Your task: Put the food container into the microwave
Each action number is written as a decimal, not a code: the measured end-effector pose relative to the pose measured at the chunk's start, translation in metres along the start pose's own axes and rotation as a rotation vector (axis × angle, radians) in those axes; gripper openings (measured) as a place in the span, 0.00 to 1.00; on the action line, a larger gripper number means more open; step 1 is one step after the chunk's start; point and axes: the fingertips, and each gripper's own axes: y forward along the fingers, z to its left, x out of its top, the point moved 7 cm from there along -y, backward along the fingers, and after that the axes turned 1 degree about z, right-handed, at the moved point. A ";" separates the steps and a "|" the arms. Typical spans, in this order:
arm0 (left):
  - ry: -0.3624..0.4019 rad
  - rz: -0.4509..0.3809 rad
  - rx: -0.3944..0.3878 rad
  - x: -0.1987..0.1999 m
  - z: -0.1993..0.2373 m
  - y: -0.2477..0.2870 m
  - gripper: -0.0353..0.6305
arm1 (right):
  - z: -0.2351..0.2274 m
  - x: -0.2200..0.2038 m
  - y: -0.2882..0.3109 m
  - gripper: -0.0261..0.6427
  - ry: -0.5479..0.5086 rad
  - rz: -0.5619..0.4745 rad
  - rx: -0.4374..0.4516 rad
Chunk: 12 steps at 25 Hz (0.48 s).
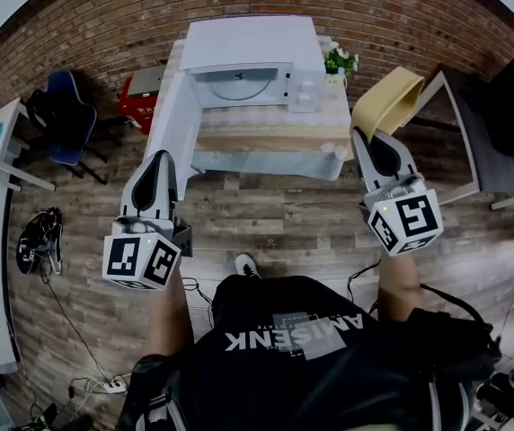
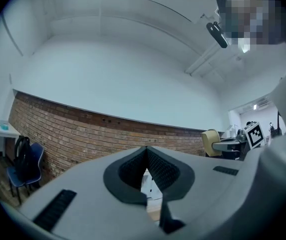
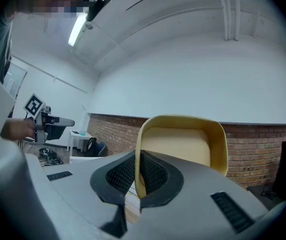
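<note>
My right gripper (image 1: 371, 142) pinched the thin rim of the smooth yellow plastic container (image 1: 387, 101), near the open boxy white microwave (image 1: 248, 52). My left gripper (image 1: 160, 160) kept nothing, its ribbed pads pressed together.

Brick wall (image 1: 95, 25) ahead of me, wood-plank floor (image 1: 275, 227) underfoot, blue chair (image 1: 66, 119) at left, strip light (image 3: 76, 30) overhead.

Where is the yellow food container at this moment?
In the head view the food container is at the upper right, clamped by its rim in the right gripper, beside the right end of the table that carries the open microwave.
</note>
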 end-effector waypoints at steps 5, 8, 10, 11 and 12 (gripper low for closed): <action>0.011 0.002 -0.024 0.004 0.034 0.014 0.07 | 0.013 0.008 0.035 0.10 -0.019 -0.002 -0.017; 0.011 -0.005 -0.041 0.005 0.053 0.020 0.07 | 0.020 0.011 0.054 0.10 -0.019 0.000 -0.041; 0.010 -0.011 -0.054 0.007 0.066 0.021 0.07 | 0.026 0.015 0.064 0.10 -0.021 0.006 -0.054; 0.010 -0.013 -0.060 0.008 0.072 0.020 0.07 | 0.029 0.017 0.069 0.10 -0.028 0.010 -0.057; 0.010 -0.015 -0.065 0.009 0.077 0.020 0.07 | 0.033 0.019 0.073 0.10 -0.034 0.012 -0.058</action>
